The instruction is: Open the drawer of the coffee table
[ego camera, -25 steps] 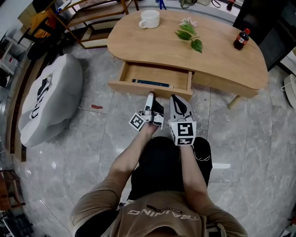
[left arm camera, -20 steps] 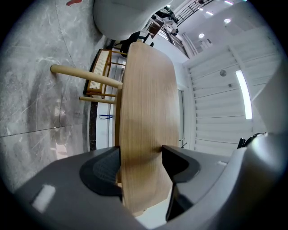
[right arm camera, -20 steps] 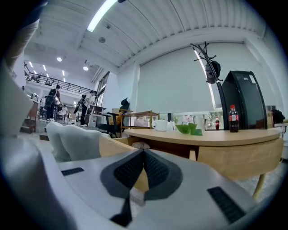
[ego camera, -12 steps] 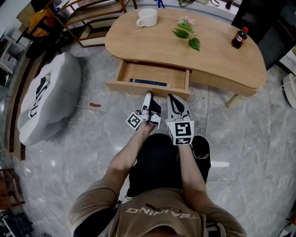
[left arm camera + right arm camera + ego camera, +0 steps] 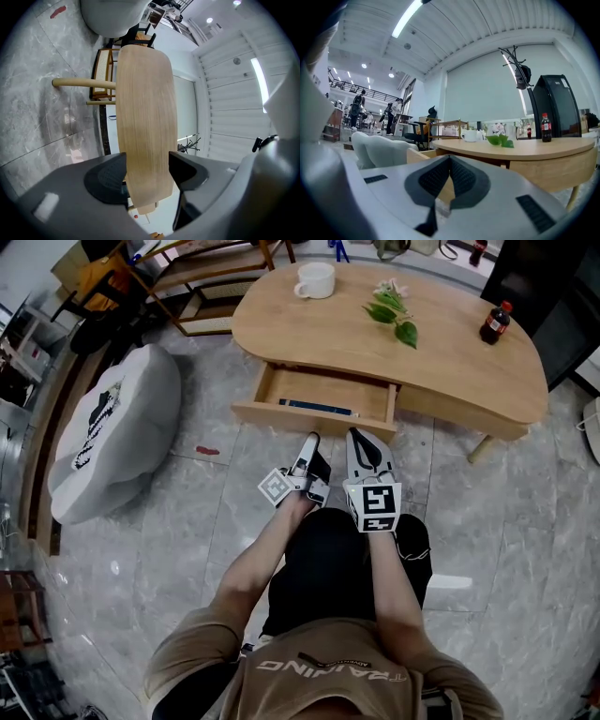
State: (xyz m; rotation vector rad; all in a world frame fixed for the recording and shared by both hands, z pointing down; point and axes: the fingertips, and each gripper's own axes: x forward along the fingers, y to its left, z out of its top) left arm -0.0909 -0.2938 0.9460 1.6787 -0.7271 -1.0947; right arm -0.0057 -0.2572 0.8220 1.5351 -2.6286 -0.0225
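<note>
Under the worktop point(image 5: 450, 343) the drawer point(image 5: 314, 416) stands open, left hand-held gripper point(image 5: 307, 442) released, right hand-held gripper point(image 5: 362, 439) clenched empty; overpulling could unseat it

Bright, even light from ceiling strip lights point(image 5: 407, 15), soft shadows, sharp focus, heavy fisheye distortion, dark corners.

Open hall with a strip light point(image 5: 405, 18) overhead, staged as a lounge: marble floor point(image 5: 525, 549), beanbag point(image 5: 117, 442) left of the low wooden counter point(image 5: 450, 352), people point(image 5: 358, 105) far past its left end.
</note>
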